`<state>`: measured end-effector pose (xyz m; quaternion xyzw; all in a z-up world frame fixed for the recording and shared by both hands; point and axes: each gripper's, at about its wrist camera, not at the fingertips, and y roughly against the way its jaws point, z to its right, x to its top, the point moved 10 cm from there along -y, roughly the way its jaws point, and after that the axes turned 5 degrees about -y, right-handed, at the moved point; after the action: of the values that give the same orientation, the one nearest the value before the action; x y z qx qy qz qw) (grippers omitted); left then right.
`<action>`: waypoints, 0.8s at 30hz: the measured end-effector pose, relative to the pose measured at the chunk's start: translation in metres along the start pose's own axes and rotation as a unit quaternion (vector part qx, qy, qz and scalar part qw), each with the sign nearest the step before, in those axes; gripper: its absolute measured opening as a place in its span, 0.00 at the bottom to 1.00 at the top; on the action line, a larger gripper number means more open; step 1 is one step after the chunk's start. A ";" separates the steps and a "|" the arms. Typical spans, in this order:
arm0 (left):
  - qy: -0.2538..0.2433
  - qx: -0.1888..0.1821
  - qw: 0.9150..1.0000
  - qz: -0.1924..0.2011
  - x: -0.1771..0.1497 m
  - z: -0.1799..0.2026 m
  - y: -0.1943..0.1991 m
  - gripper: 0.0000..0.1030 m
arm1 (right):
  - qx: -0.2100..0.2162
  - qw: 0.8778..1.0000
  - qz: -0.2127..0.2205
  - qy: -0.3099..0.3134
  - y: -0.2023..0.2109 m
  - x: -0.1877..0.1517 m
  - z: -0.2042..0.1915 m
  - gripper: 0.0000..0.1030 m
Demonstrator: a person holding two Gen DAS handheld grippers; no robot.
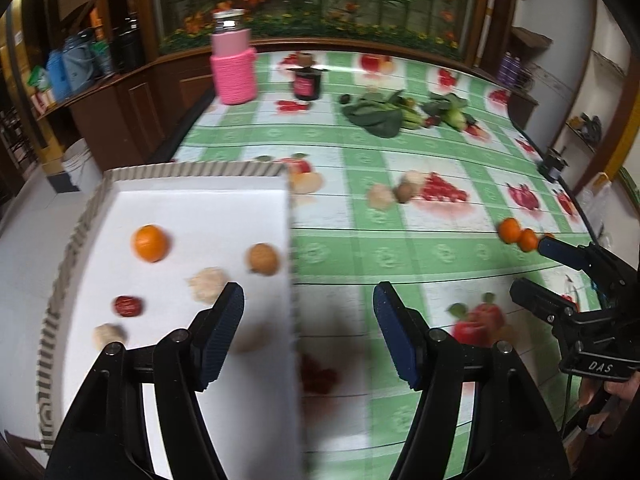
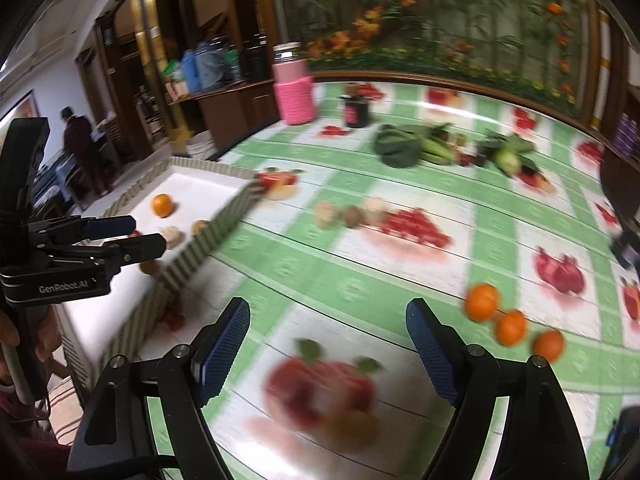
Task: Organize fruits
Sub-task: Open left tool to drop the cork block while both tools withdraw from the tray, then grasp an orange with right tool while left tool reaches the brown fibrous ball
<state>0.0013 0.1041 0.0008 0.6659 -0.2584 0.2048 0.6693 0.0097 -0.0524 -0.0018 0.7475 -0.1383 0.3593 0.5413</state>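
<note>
My left fingers (image 1: 308, 328) stand apart with nothing between them, and they hang over the near edge of the white tray (image 1: 208, 208). My right fingers (image 2: 328, 344) are spread wide and also carry nothing; under them is only the printed apple on the cloth of the desk (image 2: 360, 276).

Just beyond my right fingers, to their right side, three small oranges (image 2: 510, 326) lie close together in a row on the desk. I judge them light and firm, with a skin a little slippery, and round, so they can roll away if I push one from the side. I would take one across its widest middle, with the pads on opposite sides, and press gently, because the flesh is soft under the peel. They lie so near that I must choose an outer one.

Farther out, three pale and brown small fruits (image 2: 348, 214) sit in the middle of the desk. In the tray already lie one orange (image 1: 150, 243), a dark red fruit (image 1: 128, 306) and some pale ones.
</note>
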 end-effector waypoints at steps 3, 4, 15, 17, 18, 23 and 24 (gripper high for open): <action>-0.011 -0.017 1.000 -0.005 0.005 0.022 -0.007 0.65 | -0.018 1.000 0.003 -0.021 0.010 -0.006 0.030 0.82; -0.015 -0.023 1.000 -0.007 0.006 0.029 -0.009 0.65 | -0.027 0.999 0.004 -0.029 0.013 -0.010 0.043 0.82; -0.048 -0.054 0.997 -0.036 0.015 0.080 -0.038 0.64 | -0.054 0.996 -0.003 -0.067 0.025 -0.031 0.110 0.82; -0.046 -0.062 0.996 -0.044 0.017 0.085 -0.044 0.64 | -0.050 0.997 -0.001 -0.063 0.023 -0.027 0.110 0.82; -0.046 -0.063 0.996 -0.046 0.019 0.085 -0.046 0.64 | -0.047 0.997 0.000 -0.059 0.021 -0.024 0.109 0.82; -0.047 -0.059 0.996 -0.055 0.028 0.077 -0.057 0.64 | -0.040 0.999 -0.008 -0.018 0.000 -0.001 0.100 0.80; -0.046 -0.057 0.996 -0.058 0.030 0.074 -0.060 0.64 | -0.037 0.999 -0.014 -0.012 -0.005 0.001 0.100 0.80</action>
<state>0.0564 0.0270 -0.0292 0.6492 -0.2615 0.1199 0.7041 0.0526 -0.1408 -0.0201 0.7327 -0.1475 0.3374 0.5723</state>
